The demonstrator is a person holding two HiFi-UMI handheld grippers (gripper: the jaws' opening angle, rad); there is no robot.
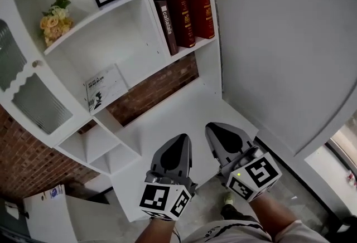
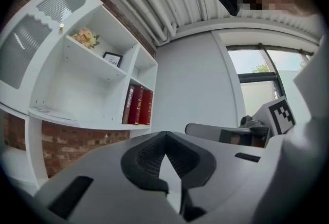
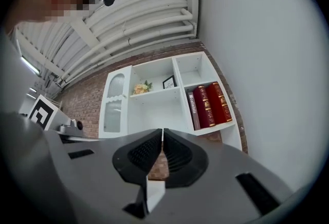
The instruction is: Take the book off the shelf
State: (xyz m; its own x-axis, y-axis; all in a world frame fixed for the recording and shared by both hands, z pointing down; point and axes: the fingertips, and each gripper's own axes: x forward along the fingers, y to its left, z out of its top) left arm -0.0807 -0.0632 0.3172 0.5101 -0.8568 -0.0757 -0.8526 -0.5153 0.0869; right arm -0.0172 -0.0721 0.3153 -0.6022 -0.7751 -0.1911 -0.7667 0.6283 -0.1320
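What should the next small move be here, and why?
Probably raise the right gripper toward the three books and start opening its jaws. It sits low, well short of the shelf, shut on nothing, and the books stand in the shelf's right-hand compartment, on that gripper's side.

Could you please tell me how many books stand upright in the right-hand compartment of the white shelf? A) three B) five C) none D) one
A: a dark brown book stands there beside two red books, and no others.
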